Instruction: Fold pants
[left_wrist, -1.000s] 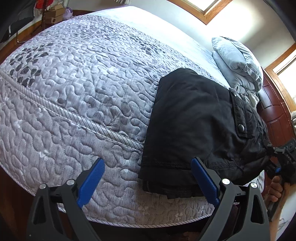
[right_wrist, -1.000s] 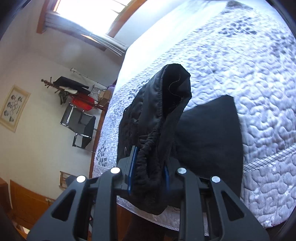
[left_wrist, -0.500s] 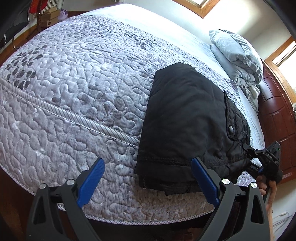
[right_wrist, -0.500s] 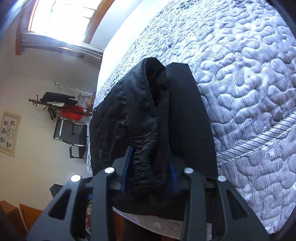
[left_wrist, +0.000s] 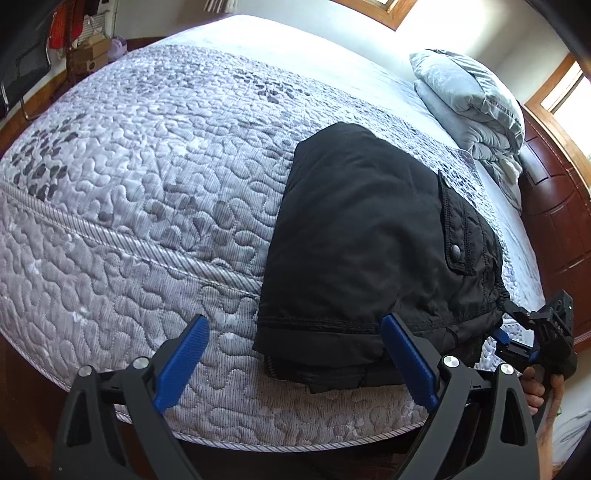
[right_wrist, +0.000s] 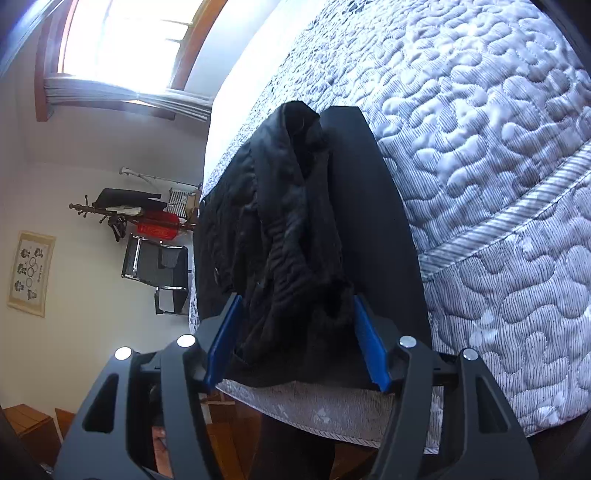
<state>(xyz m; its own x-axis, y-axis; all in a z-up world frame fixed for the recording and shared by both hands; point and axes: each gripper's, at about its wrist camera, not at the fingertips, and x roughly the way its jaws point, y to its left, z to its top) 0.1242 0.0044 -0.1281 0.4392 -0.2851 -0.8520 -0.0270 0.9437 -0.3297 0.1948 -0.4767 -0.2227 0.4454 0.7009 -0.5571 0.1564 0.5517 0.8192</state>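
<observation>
We find the right gripper with jaws parted around the bunched waistband of the black pants, no longer pinching tight. The left gripper stands wide apart, holding nothing. The pants lie folded on the quilted bed, at 3 o'clock near its edge. Pillows at 1 o'clock. We read no legible writing.

Your black pants lie ahead on a pale grey quilt stitched with squiggles and darker leaf prints. Both grippers have blue pads on black frames.
</observation>
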